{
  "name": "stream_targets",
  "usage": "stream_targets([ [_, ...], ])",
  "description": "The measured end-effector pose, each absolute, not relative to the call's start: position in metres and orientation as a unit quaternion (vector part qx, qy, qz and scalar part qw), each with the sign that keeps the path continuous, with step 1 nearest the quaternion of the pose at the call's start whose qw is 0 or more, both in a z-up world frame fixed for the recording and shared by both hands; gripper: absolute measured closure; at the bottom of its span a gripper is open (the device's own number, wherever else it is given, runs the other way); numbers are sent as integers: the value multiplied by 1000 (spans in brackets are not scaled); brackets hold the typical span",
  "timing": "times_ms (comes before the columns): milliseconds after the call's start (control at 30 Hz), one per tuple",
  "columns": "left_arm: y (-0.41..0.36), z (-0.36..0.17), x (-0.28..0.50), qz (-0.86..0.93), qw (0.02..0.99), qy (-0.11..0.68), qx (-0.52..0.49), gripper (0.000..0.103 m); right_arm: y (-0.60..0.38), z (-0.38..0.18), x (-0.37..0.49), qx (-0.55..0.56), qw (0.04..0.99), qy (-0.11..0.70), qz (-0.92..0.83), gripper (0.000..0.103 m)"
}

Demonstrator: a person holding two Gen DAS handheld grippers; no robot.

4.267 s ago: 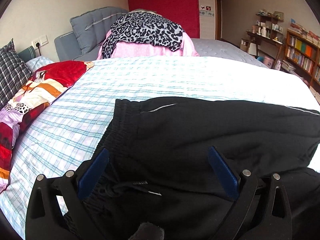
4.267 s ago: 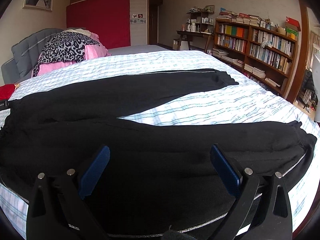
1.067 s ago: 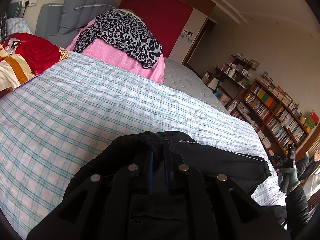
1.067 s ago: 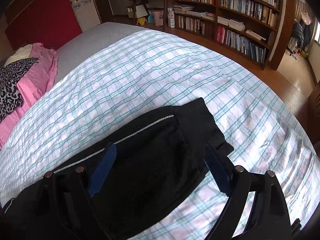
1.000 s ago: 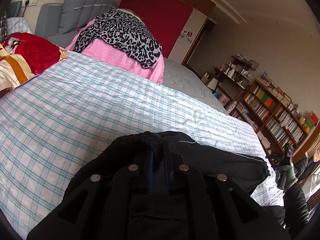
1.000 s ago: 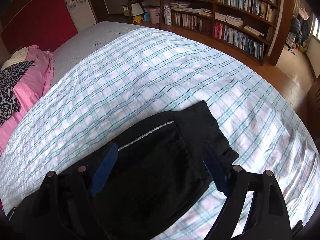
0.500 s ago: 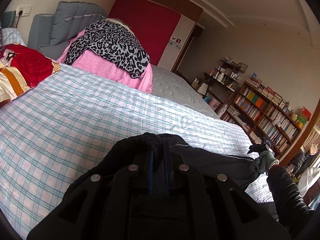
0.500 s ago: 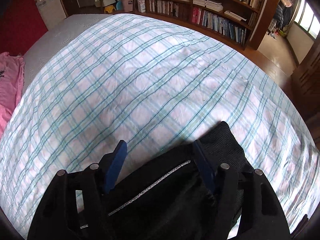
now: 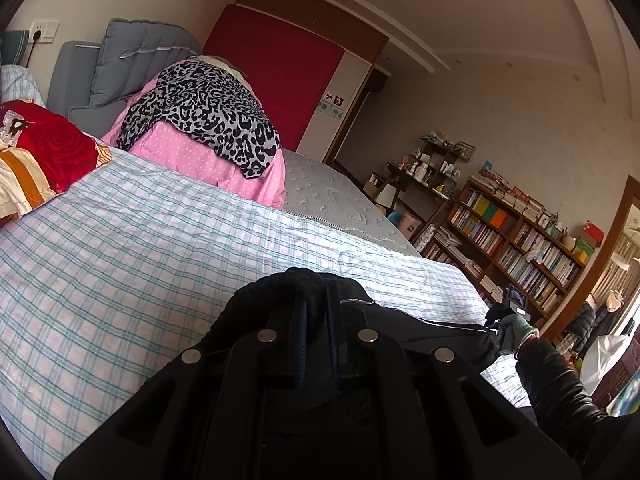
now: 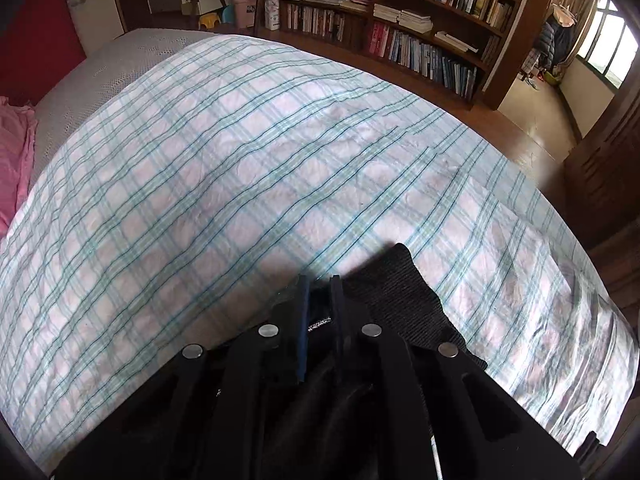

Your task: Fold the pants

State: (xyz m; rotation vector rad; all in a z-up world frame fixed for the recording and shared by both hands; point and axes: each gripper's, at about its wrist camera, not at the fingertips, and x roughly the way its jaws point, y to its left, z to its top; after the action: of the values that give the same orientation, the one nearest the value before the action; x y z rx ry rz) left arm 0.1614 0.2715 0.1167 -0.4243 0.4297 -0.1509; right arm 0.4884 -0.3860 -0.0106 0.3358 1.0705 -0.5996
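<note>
Writing I could actually read was nowhere: a small red-and-white sign [image 9: 333,100] sat on the white panel beside the red wall panel [image 9: 276,72], its marks too small to make out, and the book spines were a blur.

As for containers, the bookcase [image 9: 516,240] along the right wall held rows of books on every shelf, with more stacked flat on top; the smaller shelf [image 9: 436,160] beyond it carried little bottles and oddments I could not identify. From the right wrist camera I saw a pink bin [image 10: 245,10] and a yellow stool [image 10: 208,20] on the floor past the bed's far corner.

My left gripper [image 9: 316,312] was pressed together on the bunched waistband of the pants [image 9: 420,332], holding it just above the checked sheet [image 9: 120,260]. From there the black cloth ran in a long band to the right, its long axis lying across the near edge of the bed, out to my gloved right hand [image 9: 514,328] at the far end.

My right gripper [image 10: 319,294] had just been closing, and its blue pads [image 10: 303,320] pinched the leg end, with the silver stripe [image 10: 319,325] showing between them. The ribbed cuff [image 10: 400,296] stuck out to the right of the jaws and lay on the sheet.

A leopard-print cloth [image 9: 208,120] lay over a pink pile [image 9: 188,160] at the head of the bed, beside a red rose pillow [image 9: 52,148].
</note>
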Motion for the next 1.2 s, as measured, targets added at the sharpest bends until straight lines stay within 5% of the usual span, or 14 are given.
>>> stream_targets([
  [233, 276, 121, 156, -75, 952, 203, -218, 95, -386, 20, 459, 163, 824, 478, -258, 96],
  [300, 278, 120, 156, -74, 950, 205, -223, 95, -386, 29, 446, 160, 829, 469, -258, 103],
  [600, 278, 125, 150, -90, 946, 205, -235, 95, -418, 36, 393, 238, 817, 482, -210, 101],
  [800, 275, 128, 132, -109, 949, 184, -233, 95, -402, 29, 407, 250, 811, 487, -206, 61],
  [1200, 278, 139, 111, -174, 942, 148, -244, 95, -364, -10, 501, 211, 787, 528, -240, 60],
])
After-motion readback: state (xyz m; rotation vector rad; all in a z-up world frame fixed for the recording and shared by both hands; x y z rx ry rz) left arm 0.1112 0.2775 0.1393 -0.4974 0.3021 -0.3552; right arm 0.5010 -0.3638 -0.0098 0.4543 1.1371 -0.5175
